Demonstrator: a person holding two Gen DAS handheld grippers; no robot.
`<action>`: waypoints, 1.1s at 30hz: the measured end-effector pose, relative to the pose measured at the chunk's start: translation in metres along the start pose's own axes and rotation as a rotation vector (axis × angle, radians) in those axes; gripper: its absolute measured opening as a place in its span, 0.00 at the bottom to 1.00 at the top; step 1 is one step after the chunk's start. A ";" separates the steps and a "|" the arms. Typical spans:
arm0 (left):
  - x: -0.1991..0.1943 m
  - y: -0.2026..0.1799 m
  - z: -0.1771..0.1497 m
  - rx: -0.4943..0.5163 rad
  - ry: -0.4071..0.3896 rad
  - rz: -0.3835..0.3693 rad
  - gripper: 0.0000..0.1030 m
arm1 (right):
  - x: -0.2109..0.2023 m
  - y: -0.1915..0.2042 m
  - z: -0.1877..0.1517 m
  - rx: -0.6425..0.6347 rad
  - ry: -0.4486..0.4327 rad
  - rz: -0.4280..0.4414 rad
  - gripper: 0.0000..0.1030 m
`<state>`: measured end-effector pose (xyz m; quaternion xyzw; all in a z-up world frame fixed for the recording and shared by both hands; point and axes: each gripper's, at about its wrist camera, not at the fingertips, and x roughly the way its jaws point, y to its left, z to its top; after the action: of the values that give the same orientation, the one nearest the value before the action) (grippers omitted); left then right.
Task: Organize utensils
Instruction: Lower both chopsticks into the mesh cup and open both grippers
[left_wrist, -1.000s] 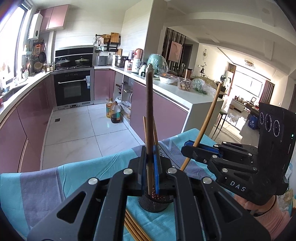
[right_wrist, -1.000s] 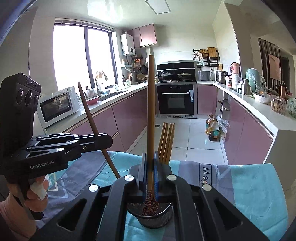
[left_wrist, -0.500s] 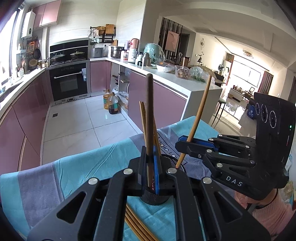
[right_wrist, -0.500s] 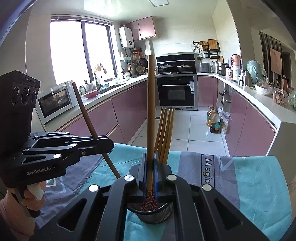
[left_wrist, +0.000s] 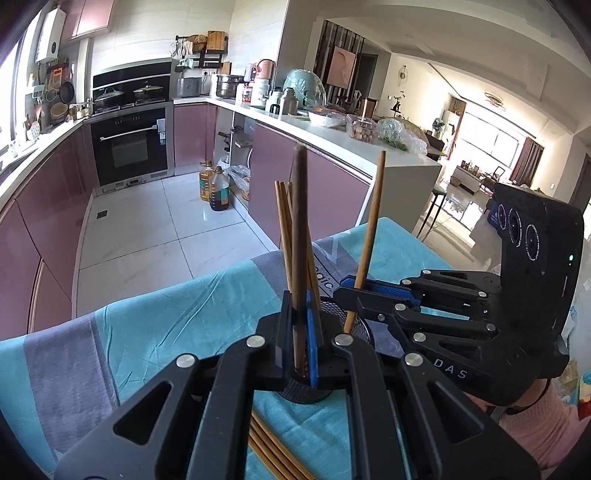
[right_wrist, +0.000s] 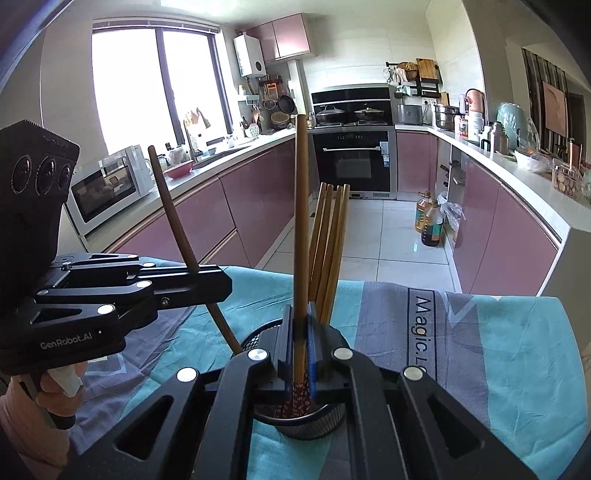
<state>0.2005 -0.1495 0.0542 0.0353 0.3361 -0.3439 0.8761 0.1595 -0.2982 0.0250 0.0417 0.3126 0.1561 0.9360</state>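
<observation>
The left gripper is closed on one dark chopstick and holds it almost upright, with its lower end inside the black mesh holder. The right gripper is also closed, on a lighter wooden chopstick whose patterned tip reaches into the same holder. The holder stands on a table with a turquoise and grey cloth. Four more chopsticks already stand in it, leaning together. Some loose chopsticks lie on the cloth near the holder
</observation>
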 end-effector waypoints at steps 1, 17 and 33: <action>0.002 0.001 0.001 -0.003 0.004 0.000 0.07 | 0.003 -0.001 0.001 0.004 0.006 0.001 0.05; 0.046 0.017 0.019 -0.062 0.050 0.026 0.07 | 0.031 -0.025 0.002 0.101 0.051 0.003 0.07; 0.055 0.024 -0.006 -0.091 0.052 0.043 0.11 | 0.025 -0.024 -0.008 0.080 0.017 -0.041 0.27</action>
<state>0.2412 -0.1611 0.0120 0.0113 0.3732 -0.3085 0.8749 0.1803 -0.3133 0.0001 0.0712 0.3272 0.1247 0.9340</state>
